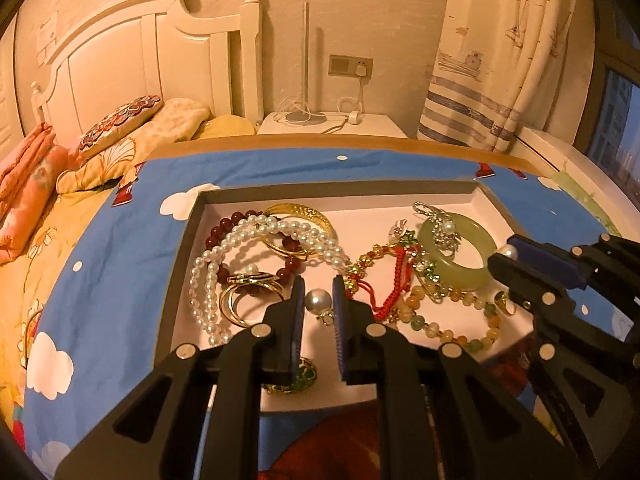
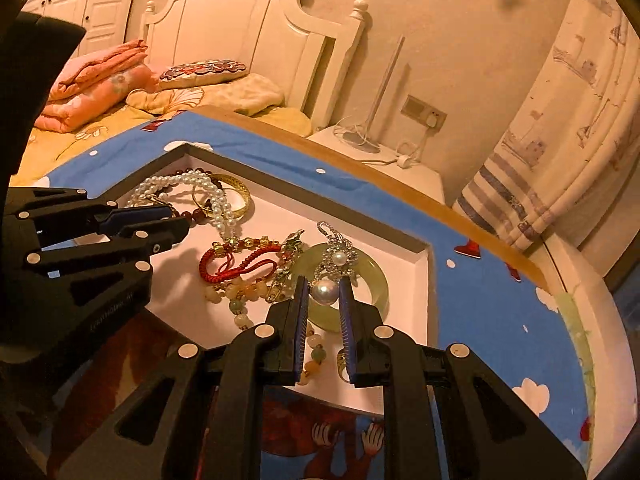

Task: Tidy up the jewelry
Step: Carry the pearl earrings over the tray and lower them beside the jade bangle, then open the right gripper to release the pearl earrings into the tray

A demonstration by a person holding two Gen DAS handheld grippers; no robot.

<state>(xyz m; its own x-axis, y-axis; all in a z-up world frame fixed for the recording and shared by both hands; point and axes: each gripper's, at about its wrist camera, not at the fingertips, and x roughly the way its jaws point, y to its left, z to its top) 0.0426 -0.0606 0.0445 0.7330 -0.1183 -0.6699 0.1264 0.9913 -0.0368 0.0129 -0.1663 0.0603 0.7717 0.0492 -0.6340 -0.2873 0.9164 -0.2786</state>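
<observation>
A shallow white-lined tray point(image 1: 340, 189) point(image 2: 320, 200) holds tangled jewelry: a white pearl necklace point(image 1: 224, 248), a dark red bead bracelet point(image 1: 224, 226), a gold bangle point(image 1: 304, 213), a jade bangle point(image 1: 460, 272) point(image 2: 378, 280), a red cord bracelet point(image 2: 228, 268) and a mixed bead bracelet point(image 1: 444, 334). My left gripper point(image 1: 319, 282) point(image 2: 178, 219) is over the tray's near left part, shut on a pearl earring point(image 1: 319, 300). My right gripper point(image 2: 323, 282) point(image 1: 505, 251) is above the jade bangle, shut on a second pearl earring point(image 2: 323, 292). A silver pearl brooch point(image 2: 338, 258) lies on the jade bangle.
The tray rests on a blue cloud-print cloth point(image 1: 120, 248) over a wood-edged board. Behind are a bed with pillows point(image 1: 120, 124), a white nightstand point(image 1: 332, 124) with a lamp and cables, and a curtain point(image 1: 492, 80). Gold rings point(image 1: 240, 304) lie by the left fingers.
</observation>
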